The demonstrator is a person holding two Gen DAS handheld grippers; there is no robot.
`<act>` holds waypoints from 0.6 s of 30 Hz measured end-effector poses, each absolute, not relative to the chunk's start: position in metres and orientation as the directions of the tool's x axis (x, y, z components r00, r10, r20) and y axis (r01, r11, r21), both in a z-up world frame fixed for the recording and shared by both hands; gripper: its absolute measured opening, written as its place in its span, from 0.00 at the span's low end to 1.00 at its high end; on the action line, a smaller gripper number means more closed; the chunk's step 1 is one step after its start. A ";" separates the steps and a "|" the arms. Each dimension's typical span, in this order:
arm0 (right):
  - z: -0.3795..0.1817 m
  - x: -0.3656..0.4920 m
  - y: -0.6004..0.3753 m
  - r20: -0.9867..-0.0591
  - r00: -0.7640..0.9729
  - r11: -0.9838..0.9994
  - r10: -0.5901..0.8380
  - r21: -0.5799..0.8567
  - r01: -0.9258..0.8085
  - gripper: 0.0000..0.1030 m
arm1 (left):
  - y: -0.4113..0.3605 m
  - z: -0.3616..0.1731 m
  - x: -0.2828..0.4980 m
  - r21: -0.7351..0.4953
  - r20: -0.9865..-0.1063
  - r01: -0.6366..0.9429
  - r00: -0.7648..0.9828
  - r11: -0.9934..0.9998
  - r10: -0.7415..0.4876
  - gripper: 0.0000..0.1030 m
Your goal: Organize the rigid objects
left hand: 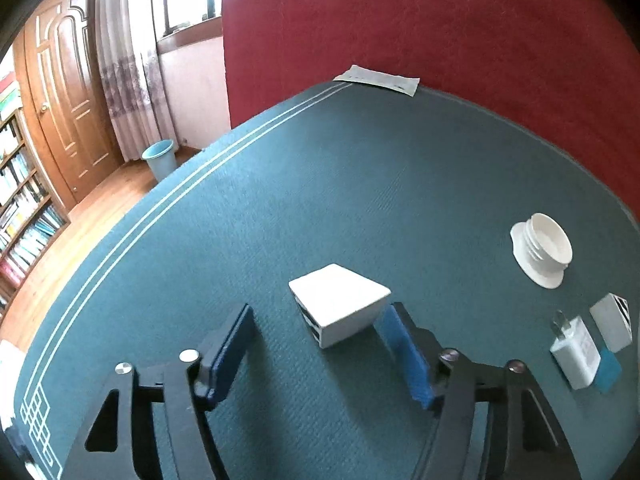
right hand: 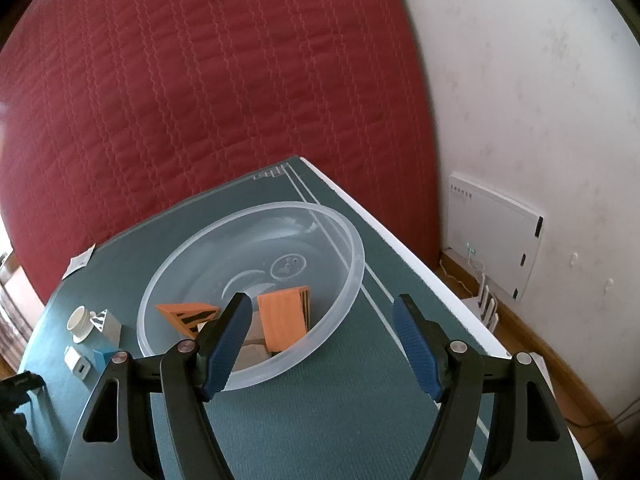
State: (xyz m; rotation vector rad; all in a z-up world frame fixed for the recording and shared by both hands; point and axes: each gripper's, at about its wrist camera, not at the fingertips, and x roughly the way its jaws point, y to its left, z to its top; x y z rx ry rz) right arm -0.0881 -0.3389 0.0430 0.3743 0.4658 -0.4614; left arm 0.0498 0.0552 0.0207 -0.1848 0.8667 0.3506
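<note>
In the left wrist view a white block (left hand: 341, 303) lies on the green mat, between and just ahead of the fingertips of my open left gripper (left hand: 320, 312); its right finger (left hand: 404, 344) is close beside the block. A white threaded cap (left hand: 541, 249), a white plug adapter (left hand: 575, 350), a small white patterned block (left hand: 612, 322) and a blue piece (left hand: 608, 369) lie to the right. In the right wrist view my open, empty right gripper (right hand: 322, 304) hovers at the near rim of a clear plastic bowl (right hand: 352, 276) that holds two orange blocks (right hand: 282, 318).
A red quilted mattress (right hand: 200, 80) stands behind the table. A paper slip (left hand: 378, 79) lies at the mat's far edge. The table's right edge (right hand: 420, 256) drops to the floor by a white wall. A blue bin (left hand: 160, 158) and a bookshelf (left hand: 20, 208) stand at the left.
</note>
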 end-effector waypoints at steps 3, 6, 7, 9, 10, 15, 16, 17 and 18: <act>0.043 -0.088 -0.338 -0.505 0.795 0.832 -0.335 0.237 0.502 0.72 | 0.056 0.022 0.050 -0.025 -0.768 -0.375 0.600 0.927 0.222 0.48; 0.043 -0.089 -0.338 -0.506 0.795 0.832 -0.335 0.237 0.502 0.72 | 0.055 0.024 0.048 -0.032 -0.769 -0.366 0.604 0.930 0.211 0.40; 0.043 -0.089 -0.338 -0.506 0.795 0.832 -0.335 0.236 0.502 0.72 | 0.056 0.024 0.048 -0.032 -0.769 -0.364 0.604 0.931 0.210 0.39; 0.043 -0.089 -0.338 -0.506 0.795 0.832 -0.336 0.236 0.502 0.72 | 0.055 0.024 0.047 -0.036 -0.770 -0.352 0.607 0.935 0.199 0.38; 0.043 -0.089 -0.338 -0.505 0.795 0.832 -0.336 0.236 0.502 0.72 | 0.055 0.025 0.047 -0.041 -0.771 -0.346 0.608 0.937 0.191 0.38; 0.042 -0.089 -0.338 -0.505 0.795 0.833 -0.336 0.235 0.501 0.72 | 0.036 0.037 0.042 -0.053 -0.757 -0.290 0.636 0.955 0.151 0.38; 0.042 -0.089 -0.338 -0.505 0.795 0.832 -0.336 0.236 0.502 0.72 | 0.031 0.041 0.040 -0.055 -0.750 -0.273 0.646 0.960 0.141 0.38; 0.042 -0.089 -0.338 -0.505 0.795 0.833 -0.336 0.235 0.501 0.72 | 0.024 0.046 0.039 -0.059 -0.743 -0.253 0.657 0.966 0.127 0.38; 0.042 -0.088 -0.338 -0.505 0.795 0.833 -0.336 0.235 0.501 0.72 | 0.017 0.050 0.038 -0.061 -0.738 -0.232 0.666 0.971 0.113 0.38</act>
